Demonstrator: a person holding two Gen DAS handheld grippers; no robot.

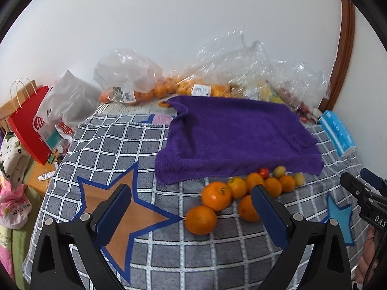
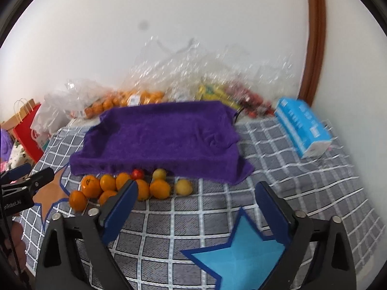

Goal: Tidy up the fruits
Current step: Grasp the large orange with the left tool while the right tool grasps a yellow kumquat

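Note:
A cluster of loose oranges (image 1: 216, 195) lies on the grey checked cloth (image 1: 108, 145), in front of a purple towel (image 1: 232, 137) draped over something boxy. A red cherry tomato (image 1: 264, 172) and small yellow fruits (image 1: 279, 171) sit at the towel's edge. My left gripper (image 1: 191, 187) is open above the cloth; the nearest orange (image 1: 200, 220) shows between its fingers, untouched. My right gripper (image 2: 197, 183) is open too, empty, with the oranges (image 2: 90, 186) to its left and a yellow fruit (image 2: 183, 186) just ahead. The tomato (image 2: 137, 174) sits by the purple towel (image 2: 159, 133).
Clear plastic bags of oranges (image 1: 145, 91) and other fruit (image 2: 217, 89) line the wall behind. A blue tissue pack (image 2: 302, 125) lies back right, a red paper bag (image 1: 26, 130) off the left edge. An orange star (image 1: 125, 217) and a blue star (image 2: 241, 249) are printed on the cloth.

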